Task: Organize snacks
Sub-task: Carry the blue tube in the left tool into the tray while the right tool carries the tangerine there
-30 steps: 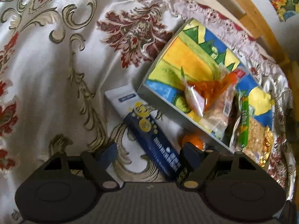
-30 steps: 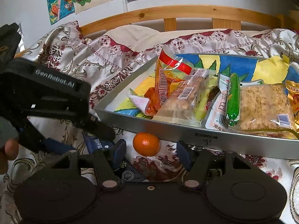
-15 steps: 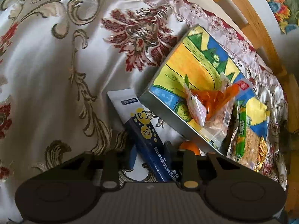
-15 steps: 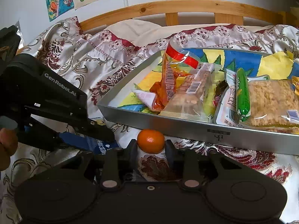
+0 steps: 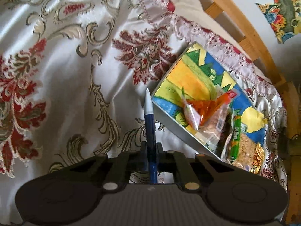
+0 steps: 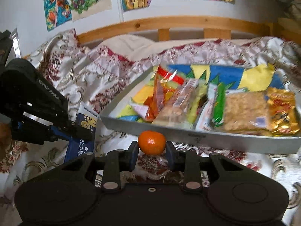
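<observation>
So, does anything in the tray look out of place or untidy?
Yes. In the tray, the orange packet stands tilted, leaning on the clear-wrapped snack, while the green stick and crispy bar lie flat.

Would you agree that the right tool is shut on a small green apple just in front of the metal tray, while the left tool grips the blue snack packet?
Not quite: the right wrist view shows the right tool shut on a small orange tangerine, not a green apple. It does sit just in front of the metal tray, and the left tool grips the blue snack packet.
</observation>
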A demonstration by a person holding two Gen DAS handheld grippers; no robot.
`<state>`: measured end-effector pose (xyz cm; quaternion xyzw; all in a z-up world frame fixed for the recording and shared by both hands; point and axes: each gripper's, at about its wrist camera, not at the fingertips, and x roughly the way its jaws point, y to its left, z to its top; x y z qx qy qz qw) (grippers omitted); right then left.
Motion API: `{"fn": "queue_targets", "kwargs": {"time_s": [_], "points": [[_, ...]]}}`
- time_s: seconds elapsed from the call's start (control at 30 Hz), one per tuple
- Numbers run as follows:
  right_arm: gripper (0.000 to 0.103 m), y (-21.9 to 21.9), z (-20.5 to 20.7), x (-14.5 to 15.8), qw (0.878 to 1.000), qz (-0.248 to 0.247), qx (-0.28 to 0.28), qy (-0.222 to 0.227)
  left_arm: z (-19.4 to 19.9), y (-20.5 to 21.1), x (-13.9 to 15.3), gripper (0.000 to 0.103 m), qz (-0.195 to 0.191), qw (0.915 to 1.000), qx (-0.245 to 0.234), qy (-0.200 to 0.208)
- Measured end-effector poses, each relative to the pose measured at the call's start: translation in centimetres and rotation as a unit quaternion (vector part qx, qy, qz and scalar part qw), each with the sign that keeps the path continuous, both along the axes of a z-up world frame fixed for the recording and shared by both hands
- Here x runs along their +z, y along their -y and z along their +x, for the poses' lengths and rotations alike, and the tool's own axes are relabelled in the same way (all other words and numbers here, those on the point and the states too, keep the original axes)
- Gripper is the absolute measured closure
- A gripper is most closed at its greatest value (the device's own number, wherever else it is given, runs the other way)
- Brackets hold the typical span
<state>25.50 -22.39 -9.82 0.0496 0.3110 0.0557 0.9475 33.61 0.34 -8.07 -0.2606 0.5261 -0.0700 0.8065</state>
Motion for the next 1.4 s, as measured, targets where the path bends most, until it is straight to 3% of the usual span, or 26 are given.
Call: {"fn": "queue_targets", "kwargs": {"time_s": [0.33,0.6,0.93,1.1,1.4], "points": [[0.069,1.2,-2.2,4.1,0.998,0.003,-0.024,0.066,-0.6,0.6,3.9,0.095,0.010,0.9974,-0.002,0.071],[0.069,3.5,1.7,4.2,0.993,0.019,-0.049,0.101,3.1,2.1,4.5,0.095,-0.019,0.9942,-0.024,0.103],[0.069,5.8,5.6,1.4,0.994,0.009,-0.089,0.070,8.6,5.7,3.0,0.095,0.002,0.9929,-0.051,0.107],[0.069,5.9,6.7,0.9,0.994,-0.011,-0.091,0.058,11.1,7.5,1.9,0.095,-0.021,0.9933,-0.073,0.087],[0.069,6.1,7.4,0.1,0.994,-0.019,-0.093,0.045,13.3,9.2,0.4,0.095,0.026,0.9924,-0.093,0.076]]}}
